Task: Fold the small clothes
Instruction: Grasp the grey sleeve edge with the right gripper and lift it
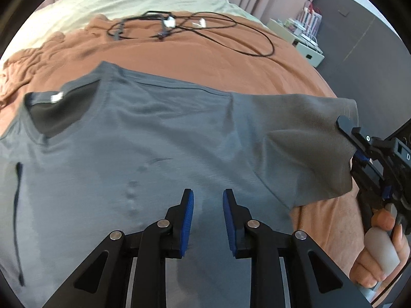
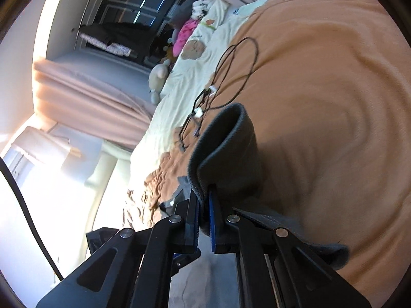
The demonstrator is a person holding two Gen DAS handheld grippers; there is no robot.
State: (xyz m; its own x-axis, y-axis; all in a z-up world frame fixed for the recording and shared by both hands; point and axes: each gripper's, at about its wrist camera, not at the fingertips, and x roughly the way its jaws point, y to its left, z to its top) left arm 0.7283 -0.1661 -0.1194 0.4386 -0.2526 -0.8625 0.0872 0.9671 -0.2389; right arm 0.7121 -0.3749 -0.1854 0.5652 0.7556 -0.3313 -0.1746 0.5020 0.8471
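Left wrist view: a grey T-shirt (image 1: pixel 164 138) lies spread across the middle of the frame on an orange blanket (image 1: pixel 205 54), collar at the upper left with a small white tag (image 1: pixel 57 97) too blurred to read. The left gripper (image 1: pixel 208 202) hovers over the shirt's chest, jaws a narrow gap apart and holding nothing. At the right edge, the right gripper (image 2: pixel 204 205) is clamped on the sleeve (image 2: pixel 231 151) hem. Black cables (image 1: pixel 195 29) lie on the blanket at the top.
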